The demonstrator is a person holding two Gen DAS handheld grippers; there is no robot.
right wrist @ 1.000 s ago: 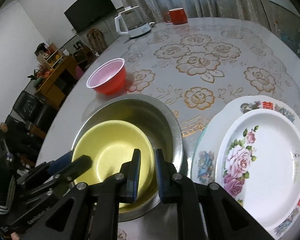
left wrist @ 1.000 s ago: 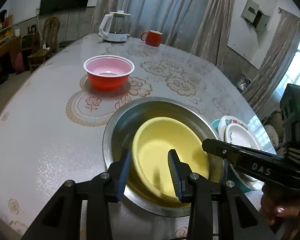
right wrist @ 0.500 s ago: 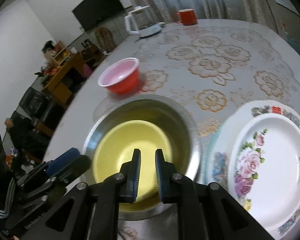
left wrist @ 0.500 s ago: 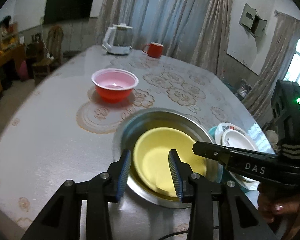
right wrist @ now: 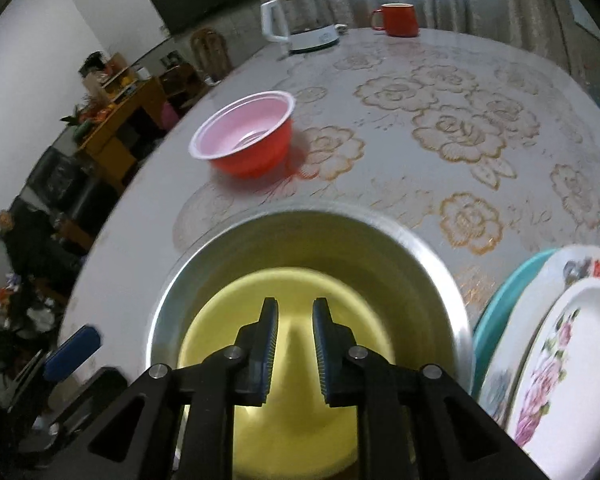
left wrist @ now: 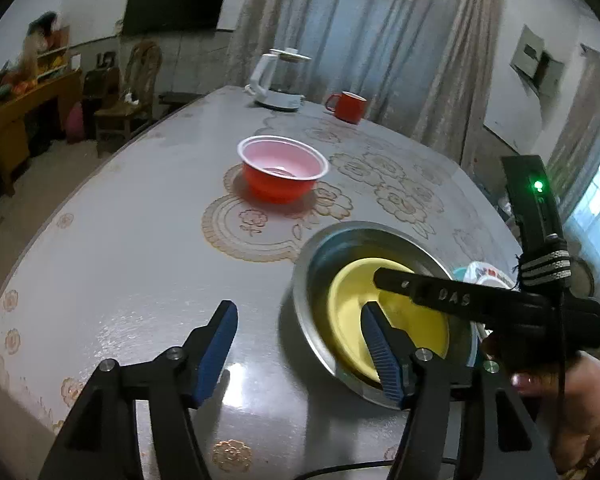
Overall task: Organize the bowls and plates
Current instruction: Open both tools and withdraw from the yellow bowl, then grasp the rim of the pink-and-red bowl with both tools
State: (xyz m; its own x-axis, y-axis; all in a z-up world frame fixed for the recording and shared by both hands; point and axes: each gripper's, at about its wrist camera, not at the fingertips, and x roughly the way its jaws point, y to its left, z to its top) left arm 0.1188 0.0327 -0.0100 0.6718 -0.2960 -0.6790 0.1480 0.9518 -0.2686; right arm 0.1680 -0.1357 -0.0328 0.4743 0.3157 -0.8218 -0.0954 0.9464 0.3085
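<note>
A yellow bowl [left wrist: 352, 300] [right wrist: 292, 284] lies inside a metal basin [left wrist: 320, 248] [right wrist: 420, 264]. My left gripper [left wrist: 300, 348] hangs over the basin's near left rim. Its jaws are opening and hold nothing; the right pad [left wrist: 380, 356] is above the yellow bowl. One blue pad [right wrist: 72, 346] of it shows in the right wrist view. My right gripper [right wrist: 296, 344] [left wrist: 380, 276] sits low over the bowl's middle, jaws almost together, barely starting to part, nothing in them. A red bowl [left wrist: 282, 174] [right wrist: 246, 136] stands farther back. Flowered plates [right wrist: 560, 340] [left wrist: 484, 272] are stacked on a teal plate [right wrist: 500, 300] to the right.
A white kettle [left wrist: 278, 80] and a red mug [left wrist: 348, 106] stand at the far end of the round table [left wrist: 120, 260]. A hand [left wrist: 540, 376] holds the right gripper. Chairs and a wooden cabinet stand beyond the table's left edge.
My left gripper's jaws have spread wide off the yellow bowl's rim and swung left. My right gripper has shifted from the bowl's right side to above its middle.
</note>
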